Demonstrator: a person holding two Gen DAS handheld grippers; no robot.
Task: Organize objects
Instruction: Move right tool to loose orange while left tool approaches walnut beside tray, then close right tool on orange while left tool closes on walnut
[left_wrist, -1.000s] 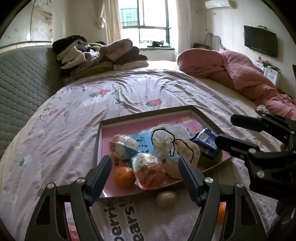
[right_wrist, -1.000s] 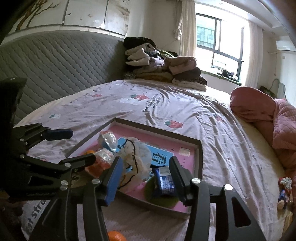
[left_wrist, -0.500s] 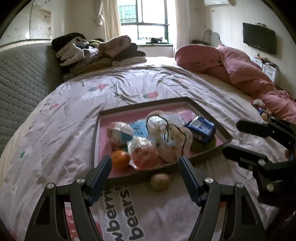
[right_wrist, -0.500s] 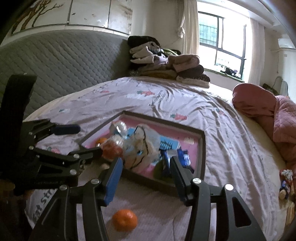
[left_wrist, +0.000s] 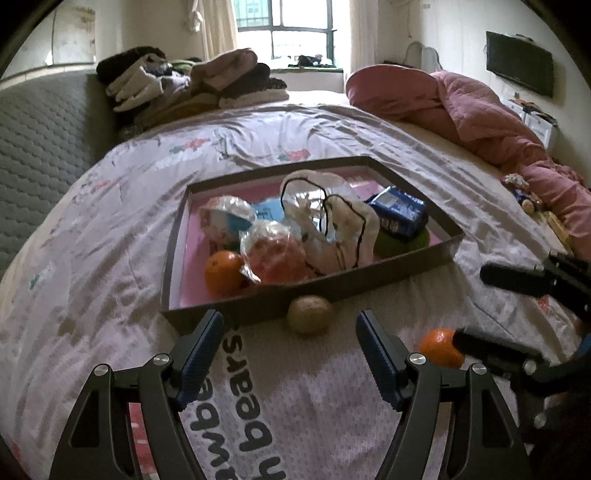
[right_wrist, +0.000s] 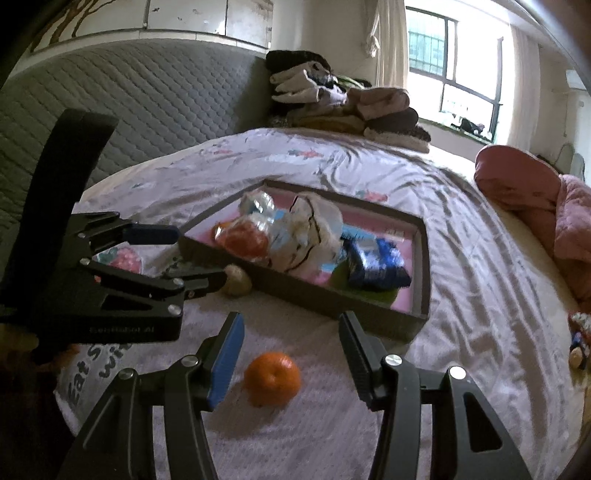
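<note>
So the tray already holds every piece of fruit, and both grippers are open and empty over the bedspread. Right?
Not quite. Two pieces lie outside the tray on the bedspread: a loose orange, seen between the open jaws in the right wrist view, and a pale round fruit against the tray's near wall. The left gripper and right gripper are indeed open and empty.

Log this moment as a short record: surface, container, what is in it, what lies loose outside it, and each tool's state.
surface: bed with a printed sheet
container: shallow brown tray with a pink floor
in tray: orange, wrapped snacks, white drawstring pouch, blue packet
loose outside: beige round fruit against the tray's near wall; loose orange on the sheet
left tool: open, empty, aimed toward the beige fruit
right tool: open, empty, loose orange lying near its fingertips
</note>
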